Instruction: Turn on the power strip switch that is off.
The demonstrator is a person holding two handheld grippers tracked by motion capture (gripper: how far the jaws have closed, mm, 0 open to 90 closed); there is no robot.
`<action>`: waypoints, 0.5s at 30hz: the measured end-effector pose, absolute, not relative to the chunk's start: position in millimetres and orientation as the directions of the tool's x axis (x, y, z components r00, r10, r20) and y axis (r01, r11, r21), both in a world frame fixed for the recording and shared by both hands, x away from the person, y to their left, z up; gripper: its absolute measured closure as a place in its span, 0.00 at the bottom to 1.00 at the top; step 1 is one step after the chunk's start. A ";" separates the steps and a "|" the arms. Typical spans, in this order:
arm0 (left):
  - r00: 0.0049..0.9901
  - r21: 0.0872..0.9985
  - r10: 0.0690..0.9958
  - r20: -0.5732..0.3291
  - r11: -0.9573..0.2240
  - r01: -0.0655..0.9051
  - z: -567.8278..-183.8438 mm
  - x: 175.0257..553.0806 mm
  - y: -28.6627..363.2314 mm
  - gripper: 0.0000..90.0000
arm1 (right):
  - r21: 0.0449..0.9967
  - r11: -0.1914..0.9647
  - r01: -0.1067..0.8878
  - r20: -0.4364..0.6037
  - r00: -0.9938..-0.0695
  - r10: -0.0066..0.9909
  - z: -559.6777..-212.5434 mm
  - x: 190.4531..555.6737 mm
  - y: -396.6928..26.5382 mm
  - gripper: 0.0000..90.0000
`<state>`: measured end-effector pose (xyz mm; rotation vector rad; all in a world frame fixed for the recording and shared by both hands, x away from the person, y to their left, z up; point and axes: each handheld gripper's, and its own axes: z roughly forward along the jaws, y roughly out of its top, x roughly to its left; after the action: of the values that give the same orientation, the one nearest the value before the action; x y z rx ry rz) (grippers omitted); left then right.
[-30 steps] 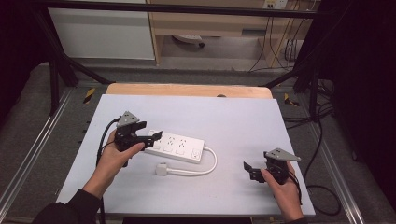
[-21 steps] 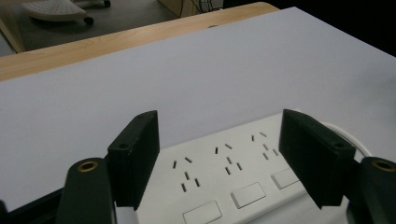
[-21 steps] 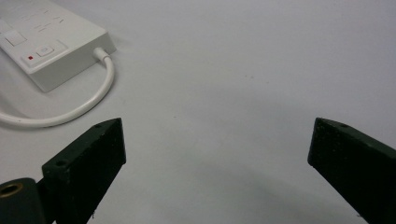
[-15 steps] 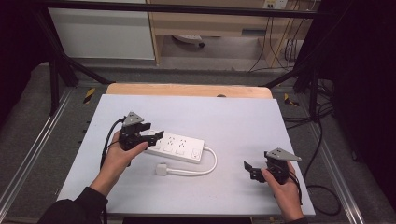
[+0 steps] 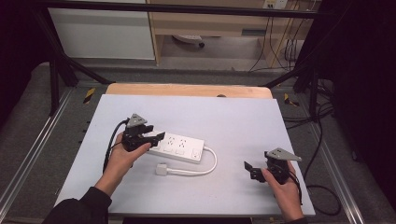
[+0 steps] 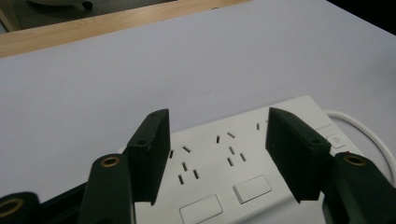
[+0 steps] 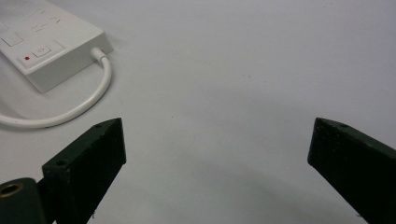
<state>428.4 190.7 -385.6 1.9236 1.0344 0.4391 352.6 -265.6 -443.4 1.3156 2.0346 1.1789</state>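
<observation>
two grippers working over white table (image 5: 224, 116), one per hand.

left gripper (image 5: 150, 135) sitting over left end of white power strip (image 5: 180, 145); jaws just closing in, power strip lying between and below them. seen from left gripper view (image 6: 215, 154): gap between jaws partly narrowed, pads standing above strip's socket face (image 6: 233, 163), no pad pressing on its sides, so not gripping. left hand (image 5: 123, 156) wrapping around gripper body from below, sleeve entering at bottom left of high view.

power strip lying flat near middle of table, long axis running left to right with slight tilt down to right. white cable (image 5: 205, 165) leaving right end, looping back toward near side, ending in white plug (image 5: 162, 169) lying flat just in front of strip. switch with red dot (image 7: 39, 51) showing at strip's right end in right gripper view.

right gripper (image 5: 252, 169) resting low near right front part of table, well apart from power strip, pointing left toward it. jaws standing wide open (image 7: 217, 168), bare table surface between them, holding nothing. right hand (image 5: 282, 186) holding gripper body from behind, grey three-cornered plate (image 5: 282, 154) sitting on top.

wooden edge (image 5: 187, 89) showing along far side of table.
</observation>
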 end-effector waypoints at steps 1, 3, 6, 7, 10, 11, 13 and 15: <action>0.589 0.831 0.803 -0.092 -0.264 0.489 -386.6 428.5 190.6 0.46 | 0.839 0.182 0.512 0.080 -0.448 0.891 -443.4 352.6 -265.6 0.05; 0.589 0.826 0.803 -0.092 -0.269 0.495 -388.5 428.9 190.0 0.50 | 0.839 0.183 0.512 0.079 -0.448 0.891 -443.3 352.5 -265.3 0.05; 0.591 0.826 0.802 -0.088 -0.273 0.493 -390.3 429.4 188.8 0.54 | 0.839 0.186 0.511 0.077 -0.450 0.890 -443.4 352.7 -264.9 0.05; 0.591 0.827 0.802 -0.085 -0.273 0.491 -390.8 429.4 188.5 0.56 | 0.839 0.182 0.512 0.080 -0.448 0.890 -443.6 352.9 -264.6 0.05; 0.597 0.828 0.798 -0.084 -0.278 0.487 -392.7 429.7 187.7 0.62 | 0.838 0.178 0.516 0.085 -0.445 0.892 -443.7 353.2 -264.3 0.05; 0.604 0.829 0.793 -0.082 -0.282 0.483 -393.5 429.7 187.8 0.65 | 0.838 0.178 0.516 0.084 -0.445 0.891 -443.7 353.1 -264.3 0.05; 0.611 0.832 0.787 -0.081 -0.284 0.476 -395.8 429.4 188.1 0.71 | 0.838 0.180 0.515 0.083 -0.446 0.891 -443.7 352.9 -264.3 0.05; 0.614 0.830 0.784 -0.094 -0.279 0.482 -398.4 429.7 188.9 0.75 | 0.839 0.185 0.512 0.078 -0.449 0.890 -443.4 352.9 -265.0 0.05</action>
<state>429.7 188.9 -398.4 1.9377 1.0046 0.4213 352.9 -265.0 -443.4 1.3141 2.0357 1.1770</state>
